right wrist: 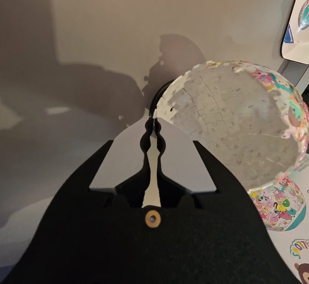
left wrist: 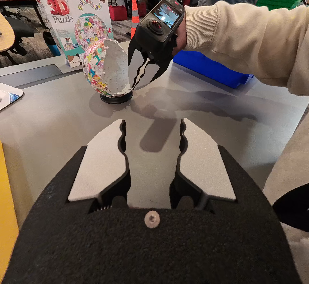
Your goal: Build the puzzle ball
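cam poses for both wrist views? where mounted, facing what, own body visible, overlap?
Left wrist view: on the left tool, open above the table; faces the puzzle ball, box, right tool and cream sleeve.
Right wrist view: on the right tool, angled down, shut on a small white piece at the ball's rim.
Shared: ball, black stand, box, table.

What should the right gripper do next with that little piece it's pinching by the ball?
Probably ease the puzzle piece forward into the jagged lower edge of the half-built puzzle ball. The right gripper is shut on it right at that rim above the black stand, while the left gripper waits open.
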`<state>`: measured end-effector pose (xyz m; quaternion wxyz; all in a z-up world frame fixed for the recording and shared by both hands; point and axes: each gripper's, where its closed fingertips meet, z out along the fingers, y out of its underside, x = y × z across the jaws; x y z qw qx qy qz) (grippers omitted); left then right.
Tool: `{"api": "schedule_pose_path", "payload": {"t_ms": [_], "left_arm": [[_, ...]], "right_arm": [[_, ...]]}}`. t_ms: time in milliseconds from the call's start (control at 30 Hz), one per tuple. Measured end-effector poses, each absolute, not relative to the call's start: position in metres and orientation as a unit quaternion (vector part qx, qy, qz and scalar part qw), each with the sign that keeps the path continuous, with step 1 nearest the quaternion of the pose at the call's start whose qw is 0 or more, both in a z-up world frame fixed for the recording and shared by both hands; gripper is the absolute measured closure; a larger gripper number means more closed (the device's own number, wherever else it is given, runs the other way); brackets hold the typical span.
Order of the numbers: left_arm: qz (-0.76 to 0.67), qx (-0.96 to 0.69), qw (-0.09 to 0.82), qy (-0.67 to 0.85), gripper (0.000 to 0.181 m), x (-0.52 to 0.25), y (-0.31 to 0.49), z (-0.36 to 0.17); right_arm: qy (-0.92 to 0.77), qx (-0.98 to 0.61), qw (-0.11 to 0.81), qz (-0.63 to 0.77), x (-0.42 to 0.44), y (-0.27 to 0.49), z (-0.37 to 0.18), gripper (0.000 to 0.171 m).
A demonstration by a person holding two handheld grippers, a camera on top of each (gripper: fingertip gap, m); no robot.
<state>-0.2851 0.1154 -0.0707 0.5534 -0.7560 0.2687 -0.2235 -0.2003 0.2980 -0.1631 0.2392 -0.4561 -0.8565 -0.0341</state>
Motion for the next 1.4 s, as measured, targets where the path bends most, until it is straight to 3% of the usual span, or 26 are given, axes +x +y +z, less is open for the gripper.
{"api": "schedule_pose_path", "payload": {"t_ms": [300, 433, 667, 900, 1100, 1400], "left_arm": [[-0.224, -0.755, 0.554, 0.27, 0.119, -0.285, 0.115, -0.07], [-0.224, -0.756, 0.553, 0.27, 0.119, -0.285, 0.115, -0.07], [-0.227, -0.756, 0.552, 0.269, 0.119, -0.285, 0.115, -0.071], [-0.225, -0.754, 0.554, 0.27, 0.119, -0.285, 0.113, -0.07], [-0.231, -0.752, 0.557, 0.266, 0.119, -0.286, 0.115, -0.068], [-0.234, -0.749, 0.56, 0.264, 0.119, -0.288, 0.111, -0.066]], "right_arm": [[-0.862, -0.449, 0.233, -0.039, -0.199, 0.299, -0.162, 0.166], [-0.86, -0.452, 0.234, -0.036, -0.198, 0.297, -0.161, 0.155], [-0.798, -0.565, 0.212, -0.007, -0.197, 0.282, -0.168, 0.083], [-0.766, -0.616, 0.183, 0.012, -0.211, 0.28, -0.184, 0.078], [-0.768, -0.622, 0.145, 0.042, -0.218, 0.267, -0.167, 0.087], [-0.77, -0.63, 0.102, -0.025, -0.214, 0.281, -0.186, 0.081]]}}
